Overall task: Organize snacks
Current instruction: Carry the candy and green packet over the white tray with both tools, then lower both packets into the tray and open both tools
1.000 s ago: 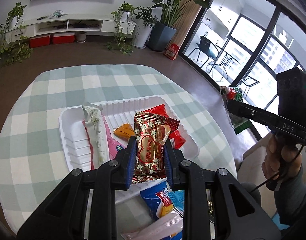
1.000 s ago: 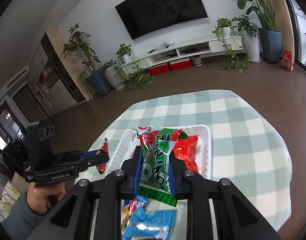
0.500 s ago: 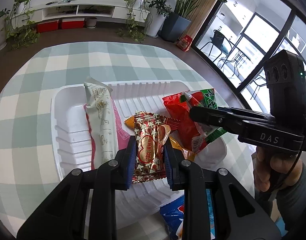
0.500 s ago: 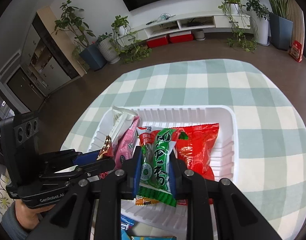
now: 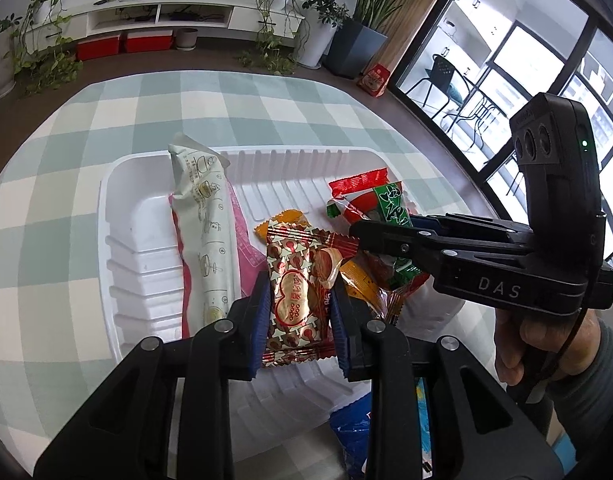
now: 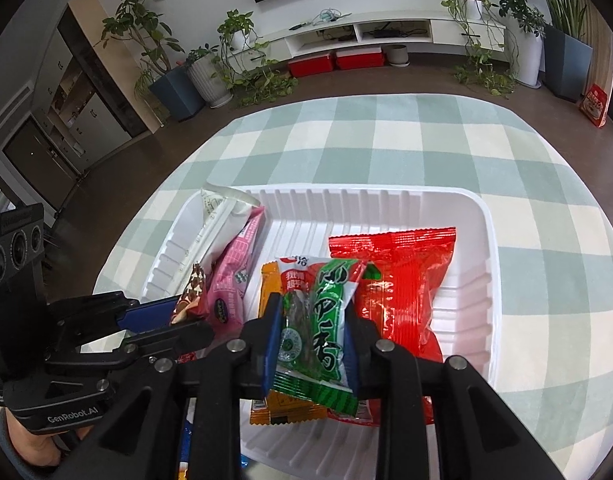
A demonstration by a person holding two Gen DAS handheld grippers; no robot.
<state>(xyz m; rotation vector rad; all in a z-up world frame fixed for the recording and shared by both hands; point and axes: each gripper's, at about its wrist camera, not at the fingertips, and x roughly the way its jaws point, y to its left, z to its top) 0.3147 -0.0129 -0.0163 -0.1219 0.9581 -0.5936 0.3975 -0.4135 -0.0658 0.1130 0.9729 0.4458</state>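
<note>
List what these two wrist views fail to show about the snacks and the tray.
- Blue packet, left wrist view: cut off by the bottom edge and covered by the left gripper; its print is unreadable.
- Orange packet, right wrist view: mostly hidden under the green packet in the right gripper.
- White tray: its near rim is hidden by gripper bodies in both views.
- Pink packet: print too small to read.
</note>
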